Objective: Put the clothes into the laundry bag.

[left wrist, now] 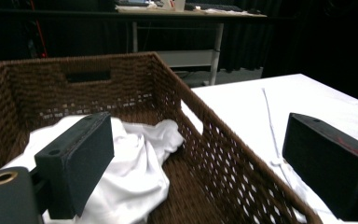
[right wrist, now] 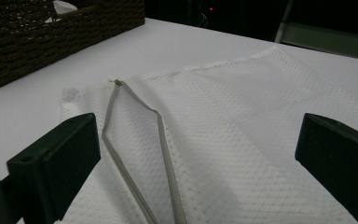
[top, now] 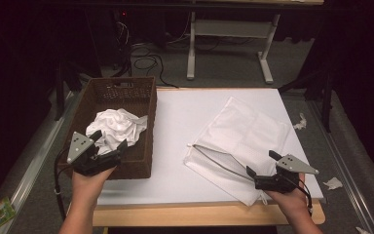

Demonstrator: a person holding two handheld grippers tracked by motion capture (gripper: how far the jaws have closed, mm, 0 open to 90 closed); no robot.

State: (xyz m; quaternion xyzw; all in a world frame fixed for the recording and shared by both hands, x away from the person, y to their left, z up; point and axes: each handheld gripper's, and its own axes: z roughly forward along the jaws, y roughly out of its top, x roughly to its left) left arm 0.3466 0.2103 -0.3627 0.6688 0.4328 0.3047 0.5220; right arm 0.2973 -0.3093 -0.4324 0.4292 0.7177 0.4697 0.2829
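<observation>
my left gripper gapes wide, empty, over crumpled white cloth in the woven brown basket; my right gripper gapes empty over the zippered white mesh bag.

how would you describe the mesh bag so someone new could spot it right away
Start at the white table; the brown wicker basket sits on its left side. The mesh laundry bag lies flat on the right side, just ahead of the right tongs. Unlike the crumpled white cloth in the basket, it is flat netting with an open grey zipper.
</observation>
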